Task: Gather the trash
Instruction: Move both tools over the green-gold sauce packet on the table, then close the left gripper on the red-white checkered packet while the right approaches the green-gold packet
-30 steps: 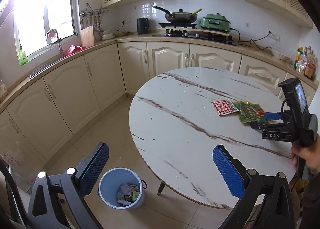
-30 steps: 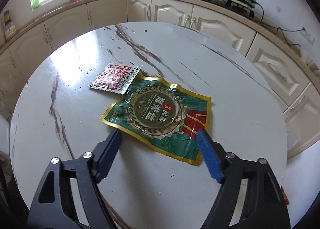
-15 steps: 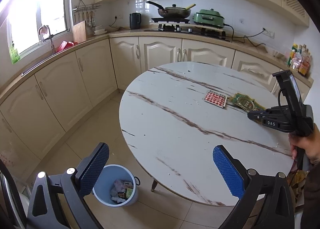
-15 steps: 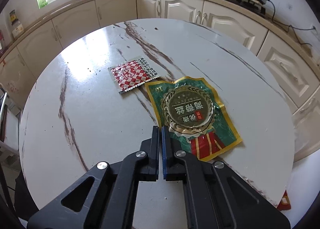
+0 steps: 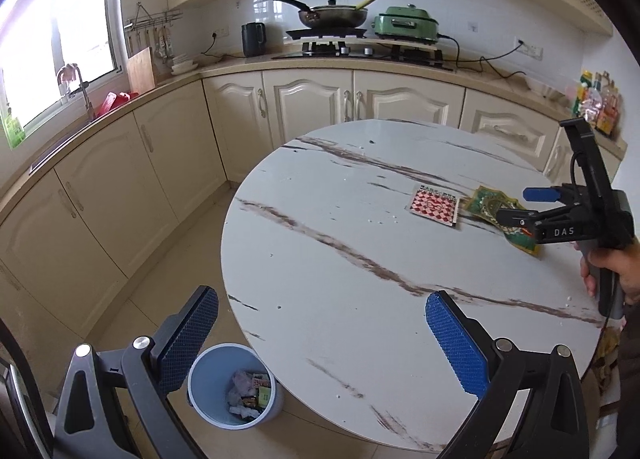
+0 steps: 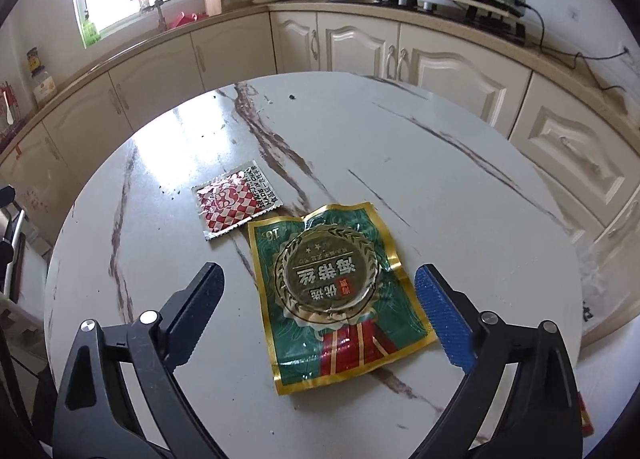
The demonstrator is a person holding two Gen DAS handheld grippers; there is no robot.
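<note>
Between the opening, wide-spread fingers of the right tool (image 6: 320,313), untouched, the green packet (image 6: 336,299) flat on the table (image 6: 460,163)

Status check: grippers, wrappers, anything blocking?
Right gripper jaws opening, nothing gripped, over green wrapper. Left gripper open, empty. Red checkered packet flat beside green one on table. Nothing blocking; bin on floor.
</note>
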